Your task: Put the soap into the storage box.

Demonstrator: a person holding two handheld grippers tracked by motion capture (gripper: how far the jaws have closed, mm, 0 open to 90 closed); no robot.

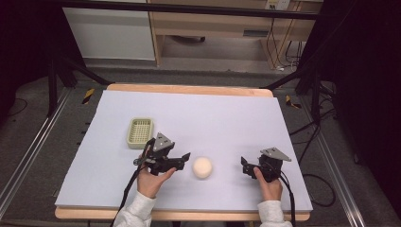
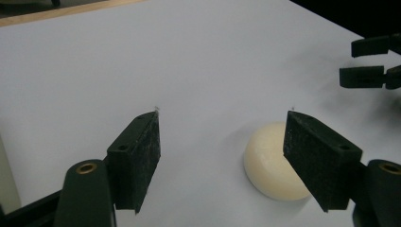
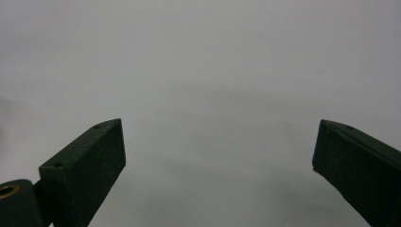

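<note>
since the green basket (image 1: 140, 132) sits at the far left of the pale table (image 1: 227, 113), it looks like the likely drop-off for the soap. just right of it, the left gripper (image 1: 185, 158) points at the cream round soap (image 1: 202, 167), jaws apart and holding nothing, with the soap lying just past one jaw, probably lined up for a grab. farther right, the right gripper (image 1: 244, 164) rests with jaws wide and empty, seemingly waiting.

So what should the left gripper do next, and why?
Probably slide the left gripper sideways until the soap sits between its jaws. They stand open, but the soap lies off-centre, half behind one pad, so closing now would likely just nudge it.
</note>
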